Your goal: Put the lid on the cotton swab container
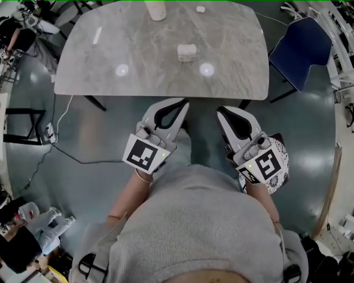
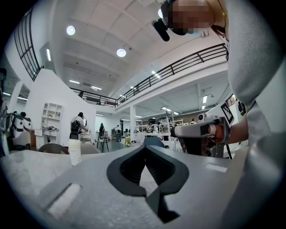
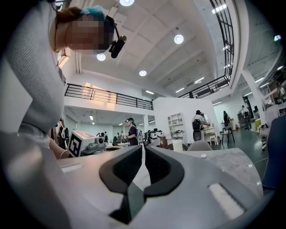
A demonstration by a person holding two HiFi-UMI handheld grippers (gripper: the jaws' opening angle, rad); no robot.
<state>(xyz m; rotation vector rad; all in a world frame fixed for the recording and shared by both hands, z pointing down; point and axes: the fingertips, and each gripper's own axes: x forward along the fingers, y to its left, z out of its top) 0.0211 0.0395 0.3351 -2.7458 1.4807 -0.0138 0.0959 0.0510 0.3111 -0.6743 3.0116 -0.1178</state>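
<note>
A grey marble table (image 1: 110, 50) fills the top of the head view. On it a small whitish container (image 1: 187, 52) stands near the middle. A taller white cylinder (image 1: 156, 10) and a small white round piece (image 1: 200, 9) sit at the far edge. The cylinder (image 2: 74, 152) also shows in the left gripper view, and in the right gripper view the cylinder (image 3: 177, 145) stands beside the small piece (image 3: 203, 156). My left gripper (image 1: 185, 103) and right gripper (image 1: 220, 110) hang side by side over the floor, short of the table's near edge. Both have their jaws together with nothing between them.
A blue chair (image 1: 301, 50) stands at the table's right end. A cable (image 1: 66, 155) and a power strip (image 1: 50, 132) lie on the dark floor at left. Table legs (image 1: 95, 103) show under the near edge. People stand at the lower left (image 1: 33, 232).
</note>
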